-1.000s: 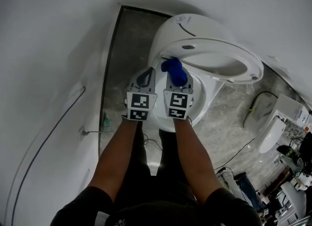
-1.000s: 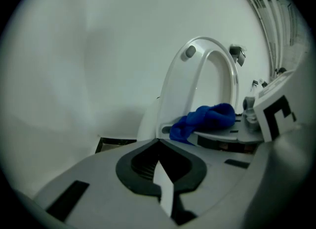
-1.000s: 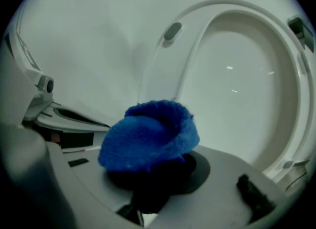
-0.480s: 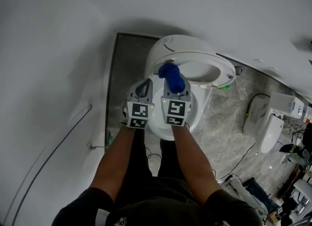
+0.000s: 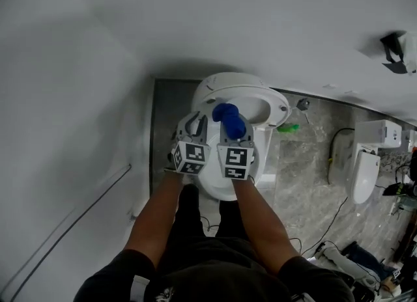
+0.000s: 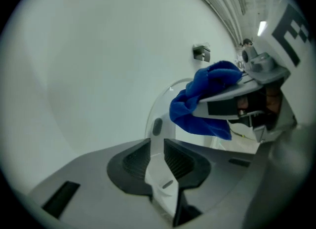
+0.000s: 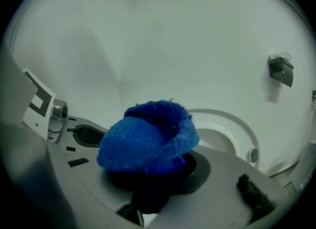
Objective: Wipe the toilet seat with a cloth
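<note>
**A:** Where is the blue cloth (image 5: 229, 117)?
**B:** The right hand-held gripper (image 5: 235, 135) pinches it in a bunch, up over the toilet bowl (image 5: 220, 190), near the lifted toilet seat (image 5: 279, 107)
**A:** Is it hard to hold?
**B:** I think it's soft, light and squashy. Grab the thick middle so it won't slip
**A:** And the left hand-held gripper (image 5: 194, 125)?
**B:** Its jaws have just been opening a little. The white seat edge sits in the gap, and they don't seem to squeeze it
**A:** Any words to read?
**B:** Only black-and-white squares, no words
</note>
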Available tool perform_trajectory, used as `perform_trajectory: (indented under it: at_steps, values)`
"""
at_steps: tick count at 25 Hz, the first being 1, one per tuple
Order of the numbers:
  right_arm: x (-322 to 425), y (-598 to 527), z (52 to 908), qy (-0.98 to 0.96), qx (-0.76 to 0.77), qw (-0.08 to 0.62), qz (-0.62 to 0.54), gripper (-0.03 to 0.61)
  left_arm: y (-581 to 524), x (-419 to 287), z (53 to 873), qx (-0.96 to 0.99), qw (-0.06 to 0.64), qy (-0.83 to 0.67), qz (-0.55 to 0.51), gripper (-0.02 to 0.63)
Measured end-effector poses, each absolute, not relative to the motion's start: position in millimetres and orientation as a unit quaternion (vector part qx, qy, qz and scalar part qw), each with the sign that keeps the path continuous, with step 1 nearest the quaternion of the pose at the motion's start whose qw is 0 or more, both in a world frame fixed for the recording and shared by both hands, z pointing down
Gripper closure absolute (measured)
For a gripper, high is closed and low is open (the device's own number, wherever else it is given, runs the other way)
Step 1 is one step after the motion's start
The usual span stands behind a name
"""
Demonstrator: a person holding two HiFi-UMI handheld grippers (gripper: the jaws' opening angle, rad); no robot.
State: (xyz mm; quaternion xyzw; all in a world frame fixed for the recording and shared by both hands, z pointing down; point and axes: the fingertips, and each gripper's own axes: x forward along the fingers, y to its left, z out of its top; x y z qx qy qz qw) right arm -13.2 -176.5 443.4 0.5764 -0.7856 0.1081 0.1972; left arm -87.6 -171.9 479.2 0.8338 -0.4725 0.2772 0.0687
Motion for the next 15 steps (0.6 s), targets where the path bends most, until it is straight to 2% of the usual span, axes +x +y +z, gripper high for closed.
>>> perform_trajectory:
  at_steps: [2,4,8,15]
  values:
    - [-3,-168,436,-0.784,0.580,0.192,0.111,0.482,-178,-78,470,0.839,0.036,-0.457,0.294,0.501]
    - [8,-158,429,-0.782,0.583,0.187,0.113,0.482,-185,-68,463,0.839,-0.002,-0.442,0.318,0.484]
    - [25,-133,427,-0.779,0.586,0.192,0.112,0.482,-199,-54,454,0.833,-0.064,-0.423,0.351,0.483]
    - [48,-110,417,-0.776,0.591,0.185,0.118,0.482,-220,-34,440,0.835,-0.083,-0.406,0.361,0.485]
